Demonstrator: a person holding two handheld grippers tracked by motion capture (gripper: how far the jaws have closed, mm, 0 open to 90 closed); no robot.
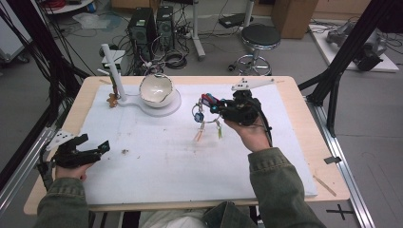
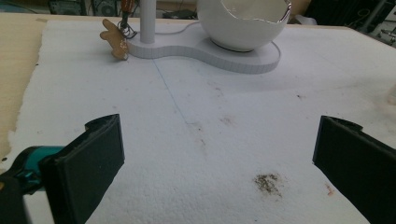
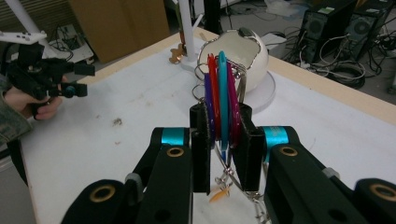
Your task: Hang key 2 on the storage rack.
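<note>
My right gripper (image 1: 212,105) clamps the key tags (image 3: 221,100), rings dangling below | left gripper (image 2: 219,154) wide, empty | risk: swinging rings could snag the eggshell bowl (image 1: 156,89) ahead.

Lab: computer towers (image 1: 151,26), cable tangle (image 1: 171,59) on floor, stool (image 1: 259,40), black frame struts (image 1: 347,47).

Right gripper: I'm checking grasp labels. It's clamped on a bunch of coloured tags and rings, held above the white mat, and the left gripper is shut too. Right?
Not quite: the left gripper is open, jaws wide apart over the white mat, as the left gripper view shows. The right gripper is clamped on the coloured tags above the mat.
</note>
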